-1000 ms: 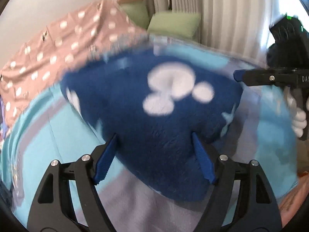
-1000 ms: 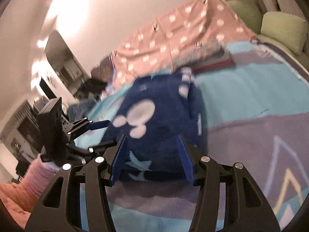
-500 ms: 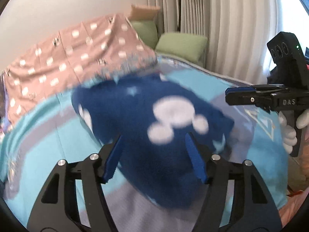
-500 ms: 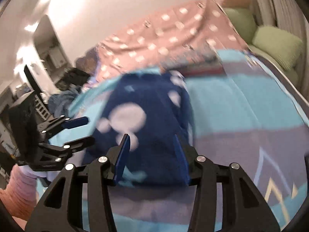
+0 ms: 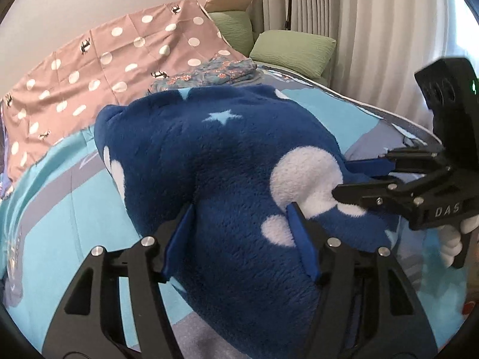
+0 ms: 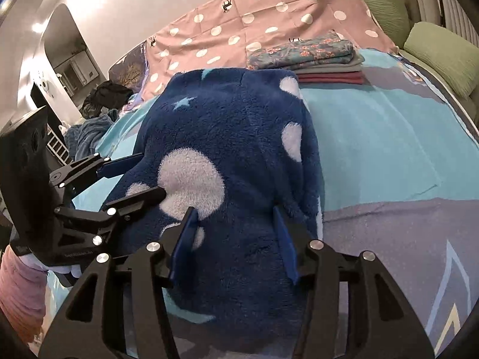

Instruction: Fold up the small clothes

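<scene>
While both sets of fingers spread wide, grasping nothing, left gripper [image 5: 239, 236] and right gripper [image 6: 233, 239] flank blue fleece garment [image 5: 227, 161], bundled lower centre on bed [image 6: 389, 137]. Folded stack [image 6: 305, 56] upper right done; fleece fold looks nearly done, not stacked.

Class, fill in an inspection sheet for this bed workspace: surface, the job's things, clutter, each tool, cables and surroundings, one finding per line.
Surface: bed with a blue and grey bedspread.
Job's things: fluffy navy garment, bunched up, white spots and stars.
Clutter: stack of folded clothes behind it; spotted pink sheet; dark clothes heap at the far left.
Left tool: fingers apart, straddling the garment's near edge.
Right tool: fingers apart, fabric between them.
Cables: nothing seen.
Surroundings: green pillows, curtains, white wall.
</scene>
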Demonstrator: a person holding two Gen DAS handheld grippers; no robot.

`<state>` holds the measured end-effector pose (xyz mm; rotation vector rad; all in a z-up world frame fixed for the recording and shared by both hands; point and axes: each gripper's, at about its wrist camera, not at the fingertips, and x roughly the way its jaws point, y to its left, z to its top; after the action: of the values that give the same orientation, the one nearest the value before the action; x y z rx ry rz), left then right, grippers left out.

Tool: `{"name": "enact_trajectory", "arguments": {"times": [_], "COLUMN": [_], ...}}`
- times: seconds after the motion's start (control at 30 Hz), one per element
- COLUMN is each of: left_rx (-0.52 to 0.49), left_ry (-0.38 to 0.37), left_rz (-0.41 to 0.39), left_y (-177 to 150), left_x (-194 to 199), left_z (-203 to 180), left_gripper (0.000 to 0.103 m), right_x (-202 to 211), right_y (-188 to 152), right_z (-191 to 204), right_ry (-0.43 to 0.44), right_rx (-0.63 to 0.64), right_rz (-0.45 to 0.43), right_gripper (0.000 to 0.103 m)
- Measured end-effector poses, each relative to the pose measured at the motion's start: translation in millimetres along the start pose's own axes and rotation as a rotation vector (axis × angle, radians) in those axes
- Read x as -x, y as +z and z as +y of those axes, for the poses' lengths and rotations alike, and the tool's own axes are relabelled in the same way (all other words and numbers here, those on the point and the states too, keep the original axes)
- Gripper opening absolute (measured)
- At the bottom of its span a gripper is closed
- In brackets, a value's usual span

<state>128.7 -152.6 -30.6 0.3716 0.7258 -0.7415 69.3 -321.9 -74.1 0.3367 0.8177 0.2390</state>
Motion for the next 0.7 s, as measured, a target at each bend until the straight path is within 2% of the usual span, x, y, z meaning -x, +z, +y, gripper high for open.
{"name": "enact_trajectory", "arguments": {"times": [0.1, 0.17, 0.23, 0.33, 0.5, 0.7], "left_rx": [-0.011, -0.014, -0.005, -0.017, -0.012, 0.022], "left_ry": [0.027, 0.025, 0.013, 0.035, 0.073, 0.067], "left_rz": [0.004, 0.001, -0.042, -0.086, -0.082, -0.065], "left_y": [4, 10, 19, 36, 58, 61], "left_x": [7, 13, 24, 31, 13, -13], "left_z": [-6, -7, -4, 5, 28, 52], "left_gripper": [0.064, 0.067, 0.071, 0.072, 0.072, 0.072], "right_x": [-1, 1, 4, 15, 33, -4], "right_y": [-6, -5, 2, 17, 51, 75], "right_z": [-1, -2, -3, 5, 25, 12], "right_ry": [0.003, 0.007, 0.012, -0.013, 0.008, 0.003], "right_rx": [-0.004, -0.010, -0.041, -0.050, 0.041, 0.021], "right_rz": [-0.013, -0.005, 0.013, 0.015, -0.077, -0.046], "right_gripper": [0.052, 0.053, 0.054, 0.053, 0.053, 0.053]}}
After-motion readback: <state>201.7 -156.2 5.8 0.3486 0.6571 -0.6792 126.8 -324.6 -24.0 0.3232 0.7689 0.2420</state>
